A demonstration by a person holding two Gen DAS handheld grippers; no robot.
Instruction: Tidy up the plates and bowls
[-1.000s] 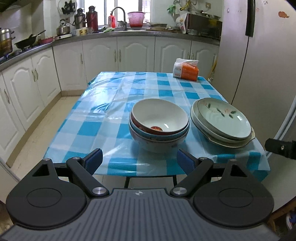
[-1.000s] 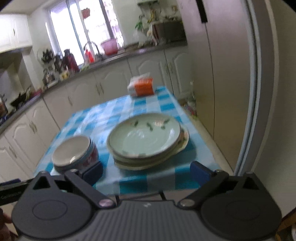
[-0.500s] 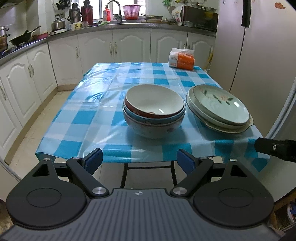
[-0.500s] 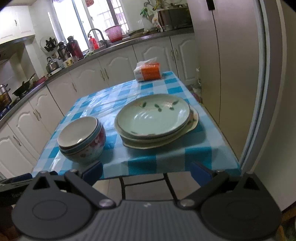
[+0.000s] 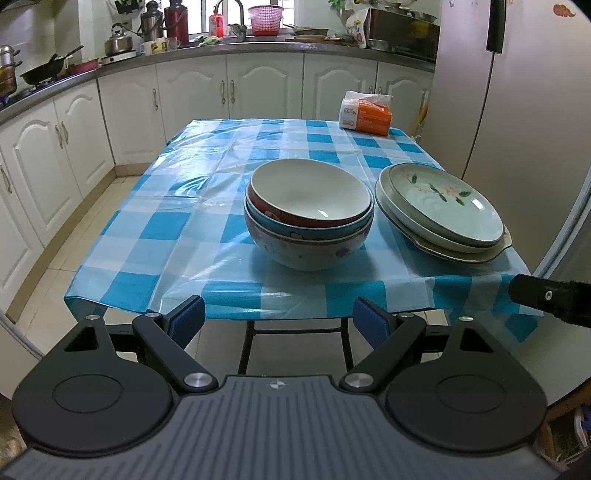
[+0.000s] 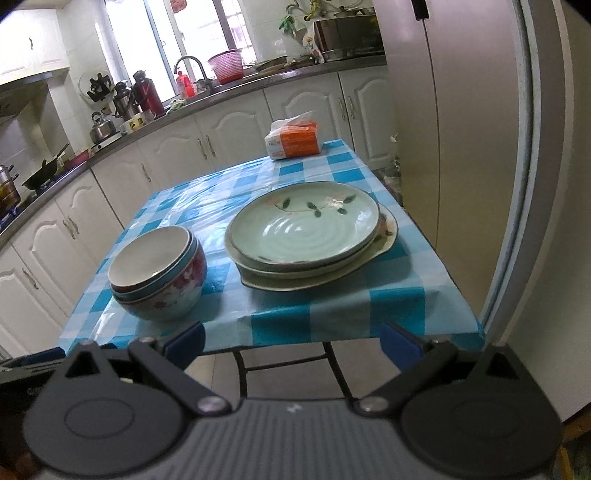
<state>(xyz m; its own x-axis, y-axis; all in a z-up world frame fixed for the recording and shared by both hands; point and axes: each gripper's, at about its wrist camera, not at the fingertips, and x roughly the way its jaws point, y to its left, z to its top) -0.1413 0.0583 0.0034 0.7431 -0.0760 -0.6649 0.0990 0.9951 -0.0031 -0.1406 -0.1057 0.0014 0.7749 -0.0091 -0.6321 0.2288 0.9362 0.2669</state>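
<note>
Left and right wrist views of a kitchen scene. A stack of bowls [image 5: 308, 218] stands upright, mouths up, near the front edge of the tabletop [image 5: 207, 184], three nested: a white-lined bowl with a dark red outside on top, a blue-rimmed one beneath, and a floral one at the base. Round in outline, the bowls show no long axis. Just beside them, toward the refrigerator [image 5: 524, 110], lies a stack of plates [image 5: 439, 206], apart from the bowls. The top plate is pale green with a leaf-and-flower sprig [image 6: 310, 206] running across its far half; the bottom dish is wider, its handled end pointing toward the refrigerator side.

The tabletop carries a glossy blue-and-white checked cloth that hangs over the front edge. An orange tissue pack [image 5: 367, 114] sits at the far corner. White cabinets [image 5: 258, 88] line the room under a dark counter bearing a kettle [image 5: 118, 42], flasks, a wok [image 5: 46, 70] and a pink basket [image 5: 265, 20] by the window tap.

The left hand-held gripper [image 5: 279, 321] hangs off the table's front edge, jaws wide and empty, facing the bowls. The right hand-held gripper [image 6: 291, 341] likewise stands wide and empty, facing the plates.
</note>
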